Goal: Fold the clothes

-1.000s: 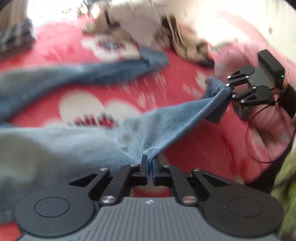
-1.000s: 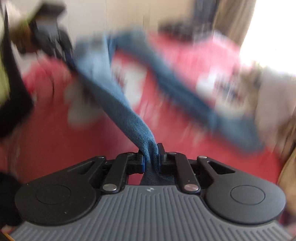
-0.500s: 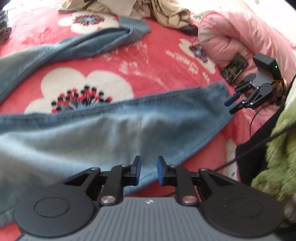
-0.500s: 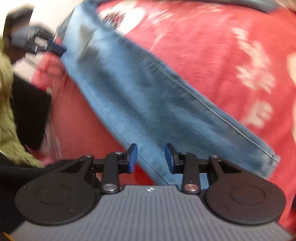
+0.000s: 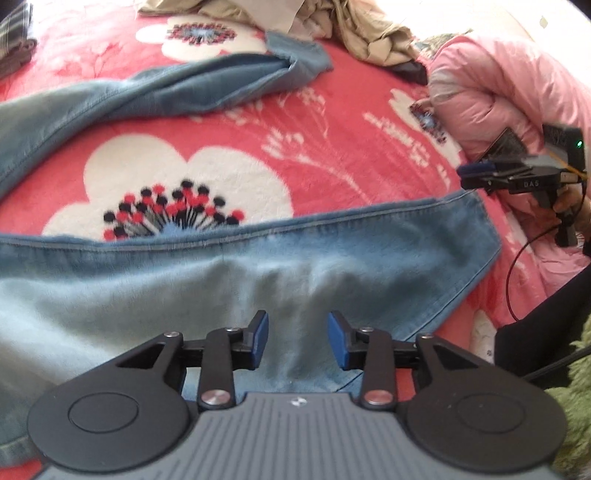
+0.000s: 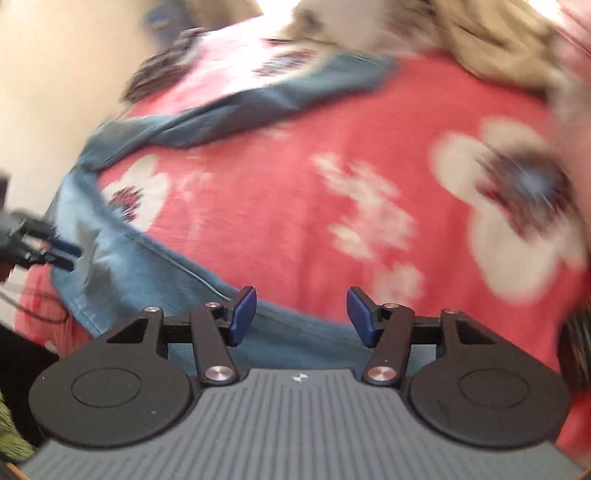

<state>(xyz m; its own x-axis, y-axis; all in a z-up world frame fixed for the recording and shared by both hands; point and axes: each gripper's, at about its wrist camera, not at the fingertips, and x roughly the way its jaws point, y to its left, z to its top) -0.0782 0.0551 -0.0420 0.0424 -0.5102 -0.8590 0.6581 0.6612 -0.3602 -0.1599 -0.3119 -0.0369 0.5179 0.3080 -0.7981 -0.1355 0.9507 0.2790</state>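
Jeans (image 5: 258, 280) lay spread flat on the red flowered blanket (image 5: 229, 147). One leg ran straight across under the left tongs (image 5: 298, 339); the other leg (image 5: 177, 92) lay further ahead of them, angling away toward a heap of beige clothes (image 5: 354, 26).

Left tongs pointed steeply down over the near leg, jaws opening, blue pads (image 5: 260, 338) clear of the denim, nothing gripped.

Right tongs (image 6: 301, 315) also tilted down, above the hem end of the same leg and the blanket beyond; jaws opening, wider than the left, nothing between the pads. That view was motion-blurred. In the left view the right tongs (image 5: 480, 175) sat off to the right, just past the hem, beside a pink padded jacket (image 5: 498, 85), with a hand (image 5: 572, 206) on the grip.
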